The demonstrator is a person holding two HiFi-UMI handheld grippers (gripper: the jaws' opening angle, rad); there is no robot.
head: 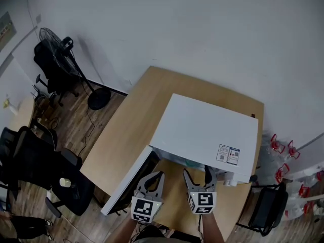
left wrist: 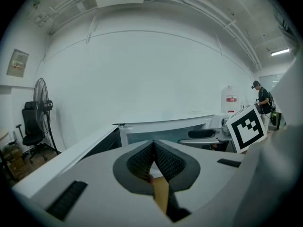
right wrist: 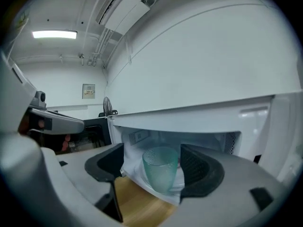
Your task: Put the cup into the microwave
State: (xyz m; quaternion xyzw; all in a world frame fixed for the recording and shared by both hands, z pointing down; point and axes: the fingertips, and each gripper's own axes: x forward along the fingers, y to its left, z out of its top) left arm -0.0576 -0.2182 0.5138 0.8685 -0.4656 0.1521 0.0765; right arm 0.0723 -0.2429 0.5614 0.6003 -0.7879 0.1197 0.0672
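The cup (right wrist: 161,168) is a small tumbler of pale green, see-through glass with a fine pebbled surface. It stands upright, mouth up, just inside the front opening of the microwave (right wrist: 203,65), on the pale floor of the cavity. The right gripper (right wrist: 151,161) has its jaws wide apart with the cup between them. A strip of white shows between the glass and the left pad, and the right pad sits close beside the glass without clearly pressing it, so nothing is clamped. Only the right gripper view shows the cup, along with the grey inner walls and a vent grille on the cavity's right side. In the head view the microwave's flat white top, with a small label (head: 228,154) at its near right corner, hides the whole interior. That view shows instead the layout: the microwave sits on a light wooden table (head: 134,113), its door (head: 126,181) is swung open to the left, and both grippers are at the near edge. A floor fan (head: 55,40) stands far left. The left gripper (left wrist: 154,148), left of the right one, has its ridged pads pressed together on nothing. Its view also takes in a person (left wrist: 262,98) far right.
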